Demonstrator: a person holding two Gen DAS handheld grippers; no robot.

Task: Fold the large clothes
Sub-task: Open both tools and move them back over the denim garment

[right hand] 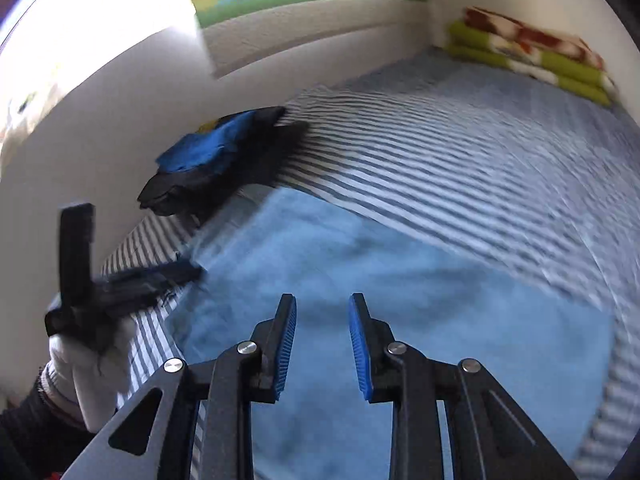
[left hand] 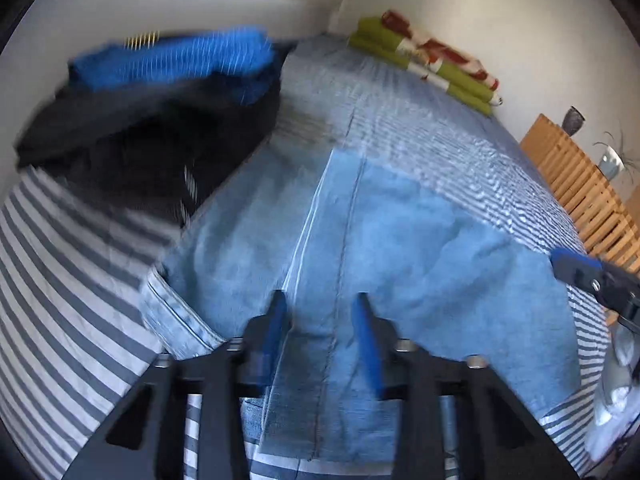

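A light blue denim garment (left hand: 360, 240) lies spread on the bed's striped cover (left hand: 60, 280), filling the lower middle of the left wrist view; a long seam runs up its centre and a stitched hem or cuff shows at its lower left edge. In the right wrist view the same blue cloth (right hand: 360, 280) fills the lower half of the frame, blurred.

The left hand-held gripper (left hand: 320, 312) hangs over the denim at the bottom centre of its own view. Its blue-padded fingers stand partly apart, with the seam showing in the gap between them; no cloth appears pinched, though the blur makes contact hard to judge. In the right wrist view it appears at the left edge (right hand: 192, 272), its tip near the garment's left border, carried by a white-gloved hand (right hand: 88, 368) with a dark sleeve.

The right hand-held gripper (right hand: 322, 312) is likewise partly open above the cloth, nothing between its pads. Its blue tip enters the right edge of the left wrist view (left hand: 576, 266), at the denim's right border.

Farther up the bed, at the upper left, sits a pile of dark clothes (left hand: 160, 140) with a bright blue striped piece (left hand: 180, 60) on top. A folded green, red and white blanket (left hand: 432, 56) lies against the wall at the upper right. A slatted wooden piece (left hand: 580, 192) stands at the right edge with a dark vase (left hand: 573, 120) on it.
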